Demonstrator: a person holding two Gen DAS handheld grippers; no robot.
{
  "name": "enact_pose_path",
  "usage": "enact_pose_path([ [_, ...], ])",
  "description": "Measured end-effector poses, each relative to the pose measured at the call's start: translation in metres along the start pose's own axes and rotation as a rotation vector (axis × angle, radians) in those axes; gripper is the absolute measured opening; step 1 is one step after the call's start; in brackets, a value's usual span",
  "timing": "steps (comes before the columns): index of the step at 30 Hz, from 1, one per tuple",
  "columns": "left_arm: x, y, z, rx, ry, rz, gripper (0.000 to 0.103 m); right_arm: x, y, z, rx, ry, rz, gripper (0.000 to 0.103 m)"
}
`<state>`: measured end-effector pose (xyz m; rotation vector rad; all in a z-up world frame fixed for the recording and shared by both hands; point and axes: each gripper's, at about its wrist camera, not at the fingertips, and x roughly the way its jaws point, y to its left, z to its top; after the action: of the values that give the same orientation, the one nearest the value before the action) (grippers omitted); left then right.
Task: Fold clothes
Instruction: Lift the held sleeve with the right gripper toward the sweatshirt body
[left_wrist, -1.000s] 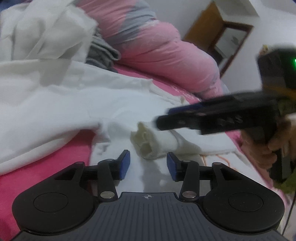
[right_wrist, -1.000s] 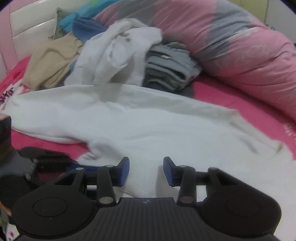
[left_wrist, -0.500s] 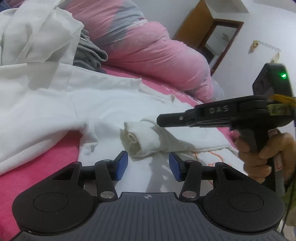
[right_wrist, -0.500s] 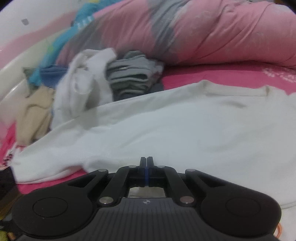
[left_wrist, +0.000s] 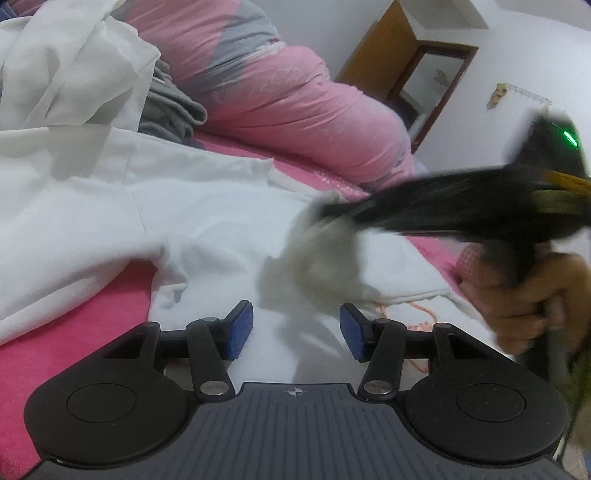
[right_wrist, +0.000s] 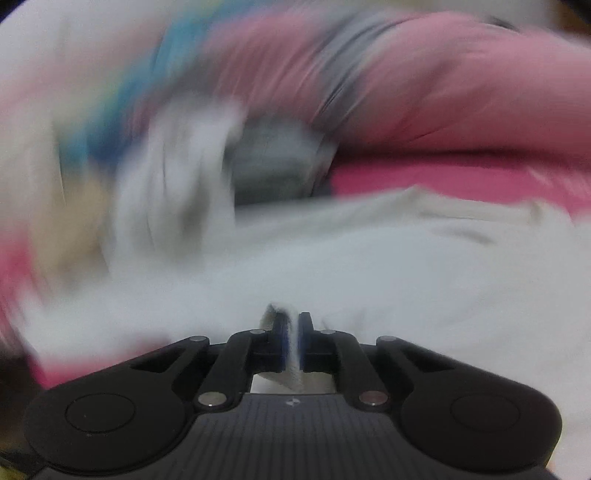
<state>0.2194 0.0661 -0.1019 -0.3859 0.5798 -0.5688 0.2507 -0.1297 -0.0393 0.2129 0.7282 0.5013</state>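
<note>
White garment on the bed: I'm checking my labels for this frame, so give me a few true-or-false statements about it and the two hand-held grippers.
1. The right hand-held gripper is shut on a fold of the white garment. True.
2. The left hand-held gripper grips the sleeve cuff. False: its jaws stand apart with nothing between them.
3. The garment lies on a pink bedsheet. True.
4. The right wrist view is sharp. False: its background is heavily motion-blurred.
5. A grey folded garment sits behind the white one. True.
</note>
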Motion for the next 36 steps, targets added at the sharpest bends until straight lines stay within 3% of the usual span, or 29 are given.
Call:
enact_pose_path([
  [4, -0.004, -0.004, 0.000, 0.020, -0.022, -0.023, 0.052, -0.085, -0.060, -0.040, 0.436, -0.272, 0.116, 0.005],
  [10, -0.008, -0.028, 0.005, 0.109, -0.036, 0.003, 0.052, -0.137, -0.118, -0.118, 0.736, -0.373, 0.024, 0.006],
  [14, -0.001, -0.064, 0.011, 0.188, 0.021, -0.008, 0.052, -0.166, -0.152, -0.160, 0.899, -0.424, -0.036, 0.008],
  [17, 0.013, -0.093, 0.012, 0.258, 0.073, -0.027, 0.052, -0.183, -0.160, -0.165, 0.877, -0.444, -0.095, 0.011],
  [24, 0.057, -0.144, 0.004, 0.373, 0.162, -0.047, 0.052, -0.219, -0.164, -0.147, 0.638, -0.466, -0.232, 0.014],
  [28, 0.083, -0.174, -0.008, 0.495, 0.199, -0.035, 0.052, -0.205, -0.169, -0.125, 0.477, -0.371, -0.261, 0.030],
  [31, 0.099, -0.192, -0.018, 0.586, 0.204, -0.040, 0.052, -0.186, -0.169, -0.111, 0.379, -0.284, -0.216, 0.036],
  [36, 0.117, -0.202, -0.032, 0.666, 0.234, -0.035, 0.052, -0.156, -0.174, -0.102, 0.308, -0.146, -0.154, 0.039],
])
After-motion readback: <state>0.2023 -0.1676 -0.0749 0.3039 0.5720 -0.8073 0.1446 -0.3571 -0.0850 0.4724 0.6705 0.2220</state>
